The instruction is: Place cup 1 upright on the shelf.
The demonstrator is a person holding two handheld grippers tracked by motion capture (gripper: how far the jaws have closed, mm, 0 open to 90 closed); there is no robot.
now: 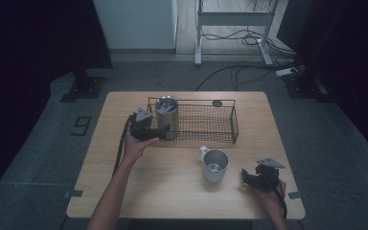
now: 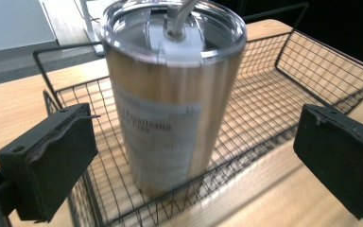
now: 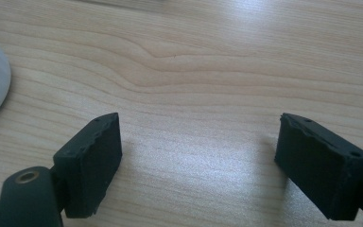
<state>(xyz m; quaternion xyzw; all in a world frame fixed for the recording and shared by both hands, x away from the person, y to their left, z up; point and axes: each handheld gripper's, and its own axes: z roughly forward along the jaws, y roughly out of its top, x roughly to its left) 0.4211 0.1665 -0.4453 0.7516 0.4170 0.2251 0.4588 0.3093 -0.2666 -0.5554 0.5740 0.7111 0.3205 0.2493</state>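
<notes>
tongs (image 1: 163,130): black, square pads | plate: grey, three-cornered | cable: black | forearms: bare, no sleeves

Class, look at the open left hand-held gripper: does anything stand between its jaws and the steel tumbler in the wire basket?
Only the black wire basket's low front rim crosses between the left hand-held gripper and the lidded stainless steel tumbler; above it, nothing visible does.

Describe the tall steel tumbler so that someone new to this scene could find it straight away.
On the wooden table, a black wire basket sits along the far side. The tumbler stands upright inside its left end, facing the left gripper. Unlike the short, handled mug on the bare tabletop, it is tall, lidded and bears a paper label.
</notes>
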